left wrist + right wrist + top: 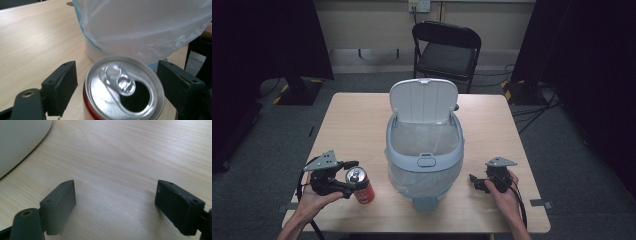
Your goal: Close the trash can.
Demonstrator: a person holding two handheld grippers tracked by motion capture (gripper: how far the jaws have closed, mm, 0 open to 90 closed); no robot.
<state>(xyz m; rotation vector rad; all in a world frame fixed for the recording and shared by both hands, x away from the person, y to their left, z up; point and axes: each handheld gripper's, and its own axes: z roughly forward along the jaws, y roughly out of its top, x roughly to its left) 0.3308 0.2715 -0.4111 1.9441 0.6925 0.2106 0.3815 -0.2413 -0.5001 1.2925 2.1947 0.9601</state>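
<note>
The red can's point(123, 93) lower body is cut off in the left gripper view; its opened mouth looks dark inside. It is flanked, untouched, by the spread jaws of the left gripper point(117, 87). The right gripper point(120, 205) is held wide open over bare table point(125, 152); the bin point(424, 145) is seen lined with a bag point(147, 27), lid raised.

No text, brand or number can be read anywhere. The red aluminium drinks can point(360, 186) shows no legible label. The pale blue lidded plastic bin point(424, 150) bears no readable marking either.

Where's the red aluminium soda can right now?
In the high view, the red soda can stands near the table's front left, between the left gripper jaws, beside the grey bin.
</note>
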